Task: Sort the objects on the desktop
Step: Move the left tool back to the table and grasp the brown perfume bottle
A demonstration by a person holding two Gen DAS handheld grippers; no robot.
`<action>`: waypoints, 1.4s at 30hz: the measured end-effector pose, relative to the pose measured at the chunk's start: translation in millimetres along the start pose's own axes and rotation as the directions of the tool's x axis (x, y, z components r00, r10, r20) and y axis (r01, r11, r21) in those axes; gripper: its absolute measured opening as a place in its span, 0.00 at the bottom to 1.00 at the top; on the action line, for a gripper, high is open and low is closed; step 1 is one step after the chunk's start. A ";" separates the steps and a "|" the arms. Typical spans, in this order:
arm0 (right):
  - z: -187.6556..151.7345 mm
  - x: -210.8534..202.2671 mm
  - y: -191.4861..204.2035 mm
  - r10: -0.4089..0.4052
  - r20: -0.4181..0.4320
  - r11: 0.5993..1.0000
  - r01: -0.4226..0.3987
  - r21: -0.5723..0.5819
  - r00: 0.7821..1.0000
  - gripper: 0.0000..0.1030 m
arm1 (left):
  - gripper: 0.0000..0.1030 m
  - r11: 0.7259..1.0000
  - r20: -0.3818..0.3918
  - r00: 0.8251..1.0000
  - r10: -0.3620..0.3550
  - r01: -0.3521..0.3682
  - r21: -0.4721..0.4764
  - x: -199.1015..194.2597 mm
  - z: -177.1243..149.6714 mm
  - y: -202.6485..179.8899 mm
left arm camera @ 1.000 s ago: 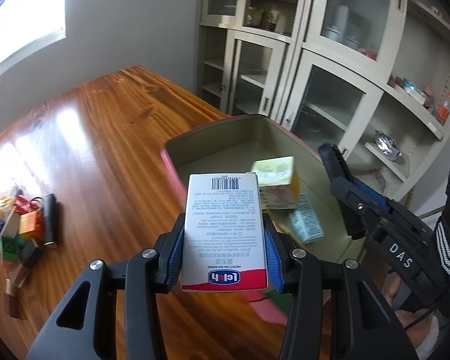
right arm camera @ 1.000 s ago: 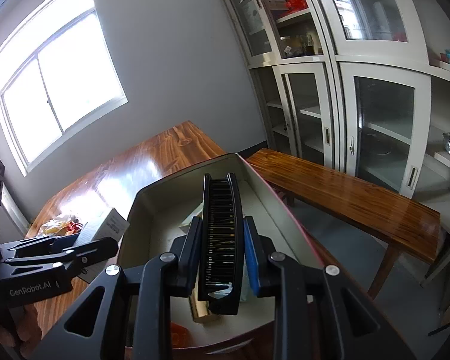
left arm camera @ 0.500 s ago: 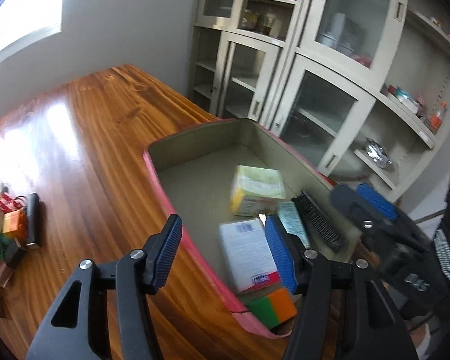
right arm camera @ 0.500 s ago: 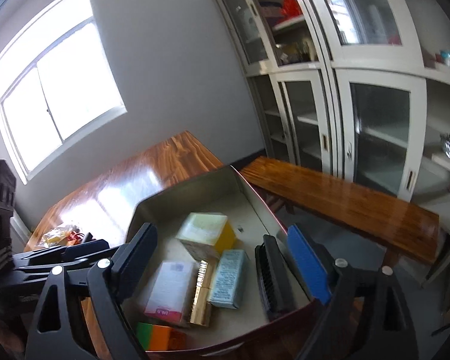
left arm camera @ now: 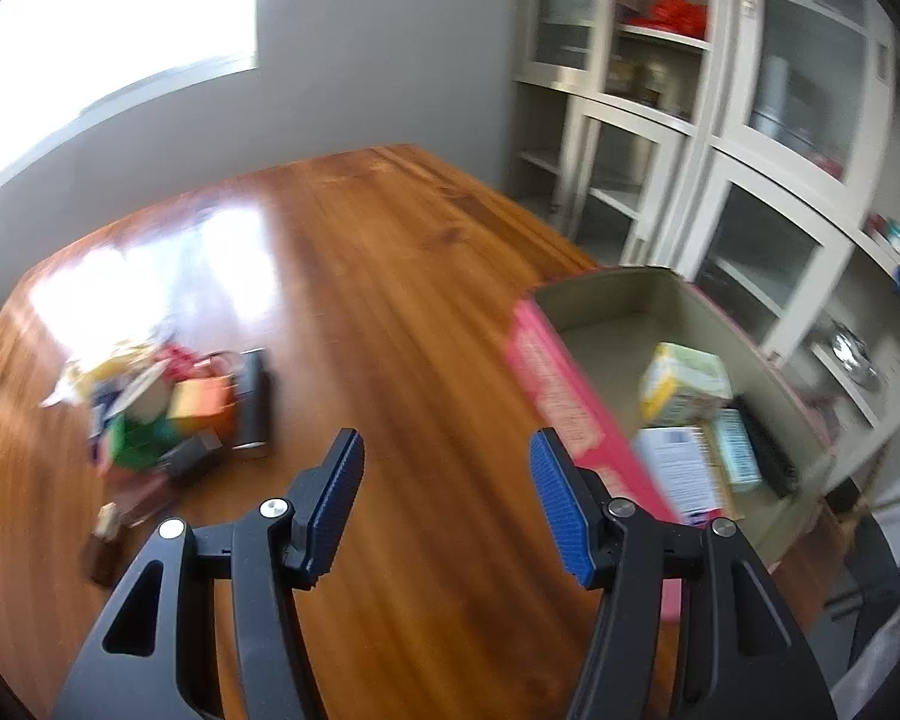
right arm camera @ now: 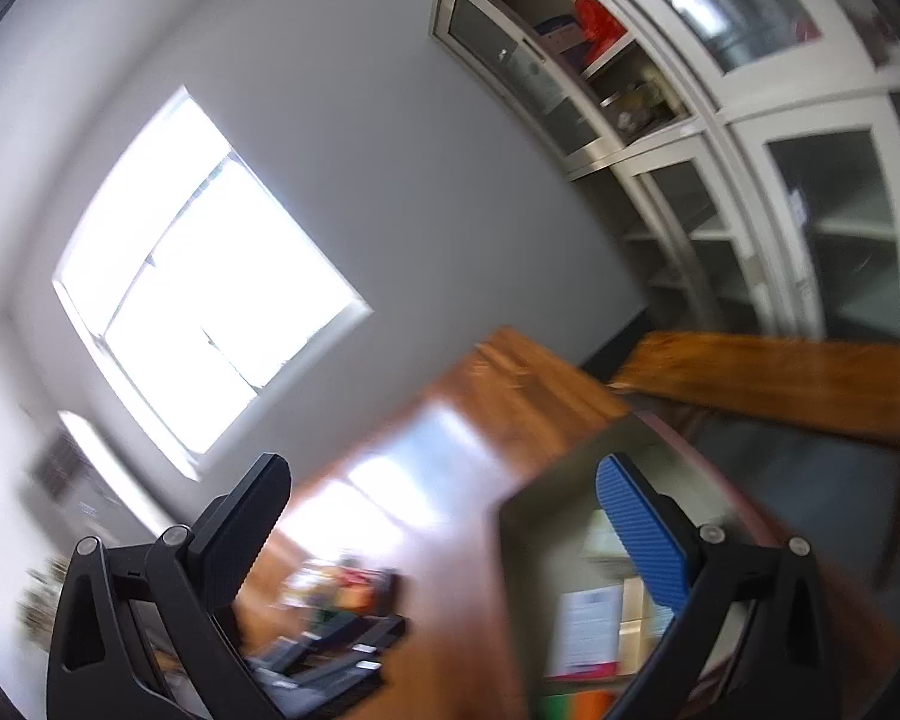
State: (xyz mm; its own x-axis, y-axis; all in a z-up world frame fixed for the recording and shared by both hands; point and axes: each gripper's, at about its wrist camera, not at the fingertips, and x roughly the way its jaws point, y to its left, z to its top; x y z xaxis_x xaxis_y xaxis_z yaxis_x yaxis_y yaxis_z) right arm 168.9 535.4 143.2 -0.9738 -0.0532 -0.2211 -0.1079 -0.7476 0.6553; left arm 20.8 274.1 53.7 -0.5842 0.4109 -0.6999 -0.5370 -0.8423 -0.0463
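Your left gripper (left arm camera: 447,501) is spread wide and holds nothing; its blue ribbed pads (left arm camera: 555,507) hang above the bare polished wooden table (left arm camera: 354,276). The heap of small coloured desktop objects (left arm camera: 162,414) lies on the table to the left of this gripper and a little ahead of it, apart from the pads. A black flat rectangular device (left arm camera: 252,405) lies at the right edge of that heap. The pink-walled box with a grey inside (left arm camera: 549,387) stands to the right of the gripper, with its near wall just beside the right pad. Inside it you see a yellow-green carton (left arm camera: 684,384), a white printed carton (left arm camera: 678,471), a pale teal packet (left arm camera: 735,450) and a black comb (left arm camera: 768,453) side by side.

Your right gripper (right arm camera: 450,516) is also spread wide and empty. It points upward toward the bright window (right arm camera: 204,294). The same box (right arm camera: 516,570) is low at the right behind its blue pad, and the picture there is blurred.
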 end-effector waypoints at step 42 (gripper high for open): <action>-50.0 101.5 172.9 0.220 -0.139 0.972 -0.229 -0.058 0.966 0.99 | 0.59 0.945 -0.168 0.959 0.229 -0.260 -0.197 33.5 -69.4 216.4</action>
State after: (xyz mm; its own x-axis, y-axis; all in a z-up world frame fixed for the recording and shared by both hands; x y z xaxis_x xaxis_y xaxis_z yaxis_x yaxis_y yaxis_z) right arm 61.4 367.6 198.0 -0.9364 -0.3072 -0.1697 0.1298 -0.7524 0.6458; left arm -72.8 81.4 -29.2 -0.5809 0.1426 -0.8014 -0.2357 -0.9718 -0.0022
